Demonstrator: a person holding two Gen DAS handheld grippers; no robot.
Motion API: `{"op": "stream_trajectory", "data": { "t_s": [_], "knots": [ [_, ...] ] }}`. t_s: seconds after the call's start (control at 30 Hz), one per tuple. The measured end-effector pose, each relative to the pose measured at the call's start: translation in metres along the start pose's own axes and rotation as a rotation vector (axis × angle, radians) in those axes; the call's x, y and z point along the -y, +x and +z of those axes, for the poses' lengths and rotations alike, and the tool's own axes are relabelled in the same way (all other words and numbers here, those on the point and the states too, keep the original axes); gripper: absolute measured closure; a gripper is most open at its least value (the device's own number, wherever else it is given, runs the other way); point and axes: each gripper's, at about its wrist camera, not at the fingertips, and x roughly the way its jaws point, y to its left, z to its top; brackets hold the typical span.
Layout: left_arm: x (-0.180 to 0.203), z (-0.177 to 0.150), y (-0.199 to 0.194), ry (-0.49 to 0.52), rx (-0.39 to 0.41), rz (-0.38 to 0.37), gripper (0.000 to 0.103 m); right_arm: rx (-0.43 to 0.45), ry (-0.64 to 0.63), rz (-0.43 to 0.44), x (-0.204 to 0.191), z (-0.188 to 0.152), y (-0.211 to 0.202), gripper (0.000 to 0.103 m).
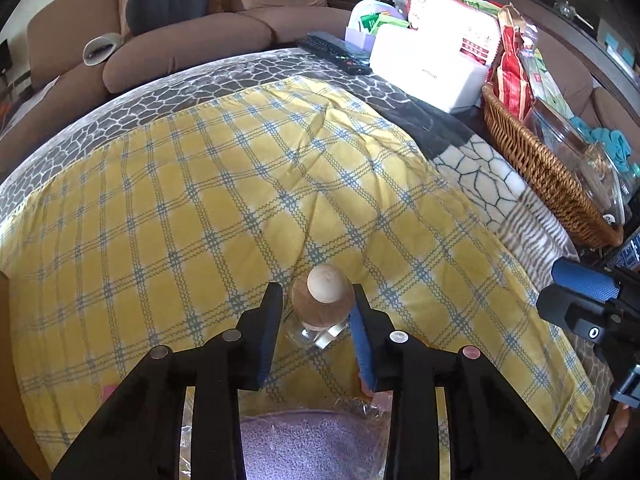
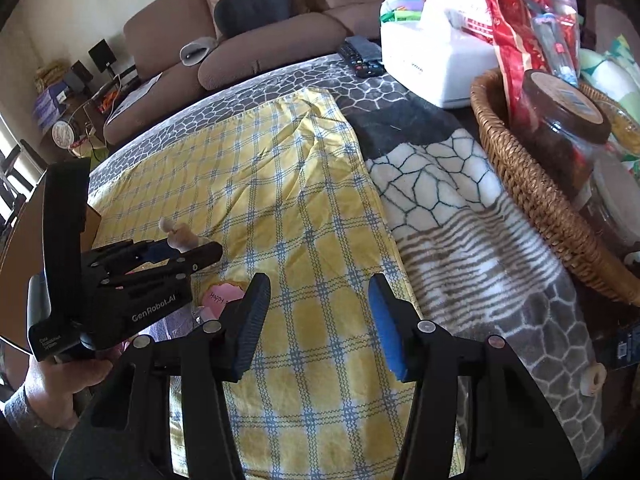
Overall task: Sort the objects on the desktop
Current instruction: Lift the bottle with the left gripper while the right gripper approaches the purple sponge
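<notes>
Jaws of the left gripper (image 1: 318, 300) seem to pinch the bottle (image 1: 320, 312) by its wooden stopper; the right gripper (image 2: 318, 312) hangs spread over the yellow cloth (image 2: 304, 208).

The yellow checked cloth (image 2: 304, 216) lay bare across its middle and far part, open to a pass from the near edge. Along its right side a wicker basket (image 2: 532, 188) packed with jars (image 2: 560, 128) and red bags (image 2: 508, 28) walled the way. Behind stood a white box (image 1: 428, 68) and remote controls (image 1: 336, 50). Near left, a small stoppered glass bottle (image 1: 324, 300) stood on the cloth.
</notes>
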Motion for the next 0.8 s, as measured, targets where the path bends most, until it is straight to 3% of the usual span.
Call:
{"op": "stream_trajectory", "data": {
  "t_s": [0.37,0.5,0.63,0.7,0.8],
  "knots": [
    [-0.024,0.015,-0.056,-0.007,0.051,-0.003,0.07,-0.046,-0.055,0.055,-0.017,-0.007,0.012,0.058],
    [-0.035,0.014,-0.085,-0.001,0.055,-0.009,0.07,-0.121,-0.019,0.115,-0.024,-0.011,0.03,0.058],
    [-0.046,0.006,-0.114,0.006,0.062,-0.017,0.07,-0.188,0.092,0.24,-0.021,-0.023,0.036,0.059],
    [-0.052,0.001,-0.125,0.009,0.062,-0.018,0.07,-0.186,0.093,0.232,-0.024,-0.026,0.033,0.059],
    [-0.06,-0.008,-0.137,0.014,0.058,-0.013,0.07,-0.171,0.042,0.148,-0.033,-0.021,0.035,0.059]
  ]
}}
